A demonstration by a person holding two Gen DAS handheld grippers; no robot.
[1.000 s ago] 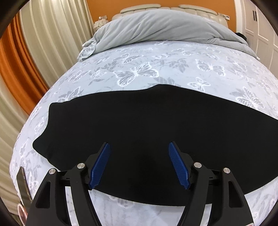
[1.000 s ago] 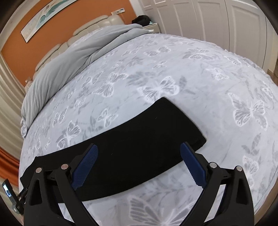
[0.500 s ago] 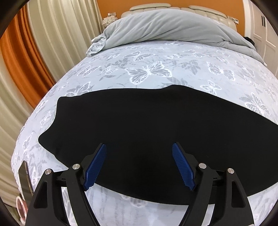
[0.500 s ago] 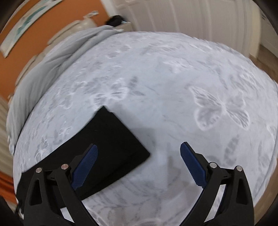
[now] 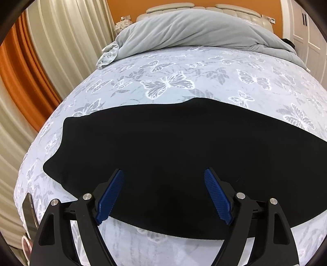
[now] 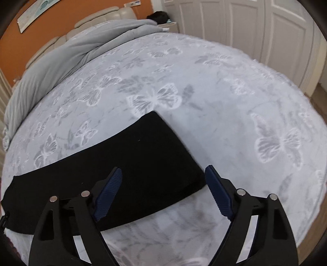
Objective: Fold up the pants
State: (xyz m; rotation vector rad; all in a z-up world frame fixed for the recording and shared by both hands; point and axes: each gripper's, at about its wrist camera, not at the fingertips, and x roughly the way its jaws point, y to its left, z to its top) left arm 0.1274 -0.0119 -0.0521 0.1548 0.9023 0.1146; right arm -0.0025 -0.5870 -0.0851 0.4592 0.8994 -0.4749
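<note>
Both spread tongs (image 5: 164, 194) (image 6: 163, 191) hover over flat black pants (image 5: 163, 147).

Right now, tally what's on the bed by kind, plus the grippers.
Black pants: 1
Grey duvet: 1
Left gripper, jaws open: 1
Right gripper, jaws open: 1
Total: 4

Orange wall (image 5: 130, 8), cream and orange curtains (image 5: 51, 51), butterfly-print bed (image 5: 204, 67), grey duvet (image 5: 194, 30), white wardrobe doors (image 6: 245, 30)
</note>
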